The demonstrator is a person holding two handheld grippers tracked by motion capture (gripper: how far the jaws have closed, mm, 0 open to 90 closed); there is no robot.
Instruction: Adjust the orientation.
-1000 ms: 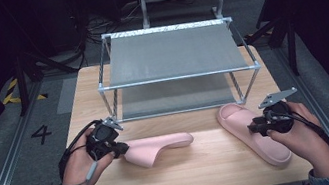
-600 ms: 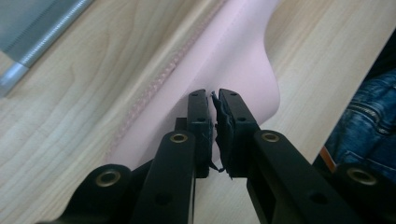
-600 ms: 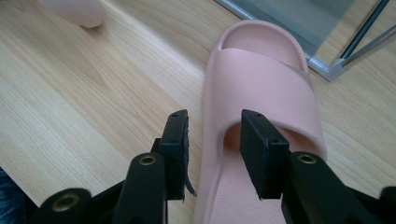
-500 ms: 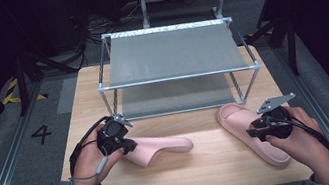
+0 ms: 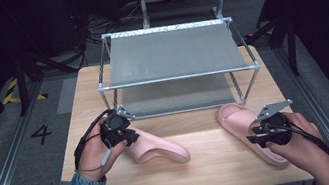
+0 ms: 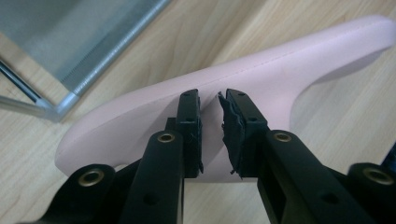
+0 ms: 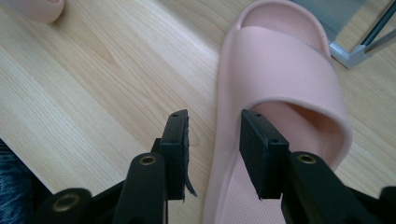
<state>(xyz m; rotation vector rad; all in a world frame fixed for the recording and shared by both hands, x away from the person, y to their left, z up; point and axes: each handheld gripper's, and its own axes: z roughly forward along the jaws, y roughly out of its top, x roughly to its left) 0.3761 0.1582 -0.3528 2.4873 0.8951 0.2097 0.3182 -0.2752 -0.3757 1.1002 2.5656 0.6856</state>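
left gripper (image 5: pixel 126 134): clamped on left slipper (image 5: pixel 159 146), now tipped on edge, shifted right
right gripper (image 5: pixel 257 137): jaws apart, straddling right slipper (image 5: pixel 247 127) rim
hidden: right slipper's heel under hand

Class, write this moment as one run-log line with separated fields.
left claw: pinching left pink slipper | right claw: open astride right pink slipper's edge | shoe rack: empty

I'm looking down on a pale wooden surface (image 5: pixel 215 165) under even light, the room beyond it dark. A metal-framed rack (image 5: pixel 171 53) with two grey mesh shelves stands at its far side. Grey floor (image 5: pixel 7 164) flanks it, marked with a black "4" (image 5: pixel 41 135).
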